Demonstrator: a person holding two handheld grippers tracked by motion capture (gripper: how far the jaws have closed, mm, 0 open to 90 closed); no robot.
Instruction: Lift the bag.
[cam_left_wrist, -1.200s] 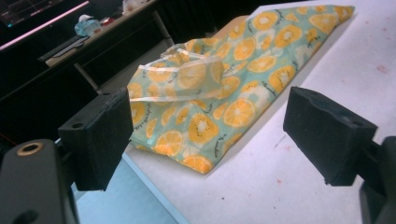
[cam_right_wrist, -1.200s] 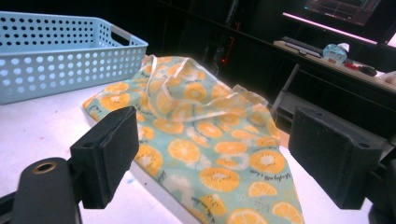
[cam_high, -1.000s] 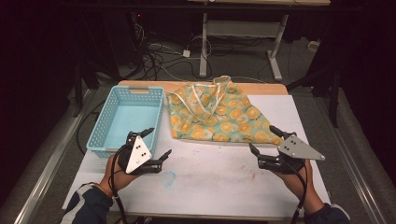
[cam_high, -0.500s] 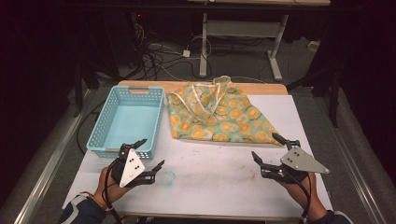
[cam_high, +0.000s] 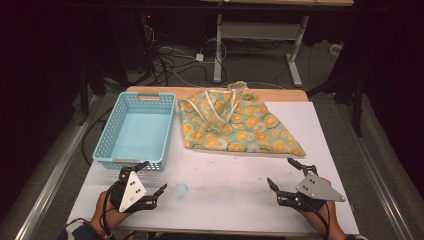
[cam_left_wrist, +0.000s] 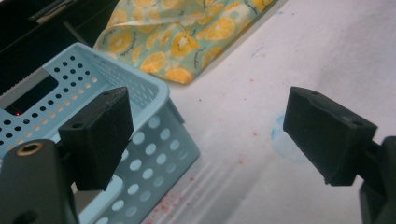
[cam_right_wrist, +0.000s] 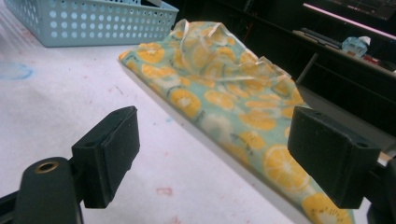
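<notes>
Cloth: a green cloth with orange slices printed on it (cam_high: 235, 125) lies spread flat on the far half of the white table (cam_high: 240, 200), and some pale straps are gathered near its far edge.
Basket: a light blue basket (cam_high: 137, 130) stands just beside the left edge of the cloth; it has nothing inside.
Left gripper: the left gripper (cam_high: 145, 192) is held low over the near left part of the table, just in front of the basket's near wall. Its jaws stand wide apart and hold nothing.
Right gripper: the right gripper (cam_high: 287, 182) is over the near right part of the table, and its jaws are also spread apart with nothing between them.
Which way: from the right gripper the cloth lies forward and a little to the left, near to it. In the right gripper view the near hem of the cloth (cam_right_wrist: 233, 116) runs slantwise across, beyond the two pads.
Long axis: the cloth is longer from left to right, and its near hem ends in a pointed corner on the right.
Nearer hand: I judge the right one is nearer to the cloth. The left one has the basket corner (cam_left_wrist: 154, 116) almost in front of it, and the cloth's near left corner (cam_left_wrist: 182, 46) lies farther, past the basket.
Next move, as I guess: each gripper would go forward to one near corner of the cloth.
</notes>
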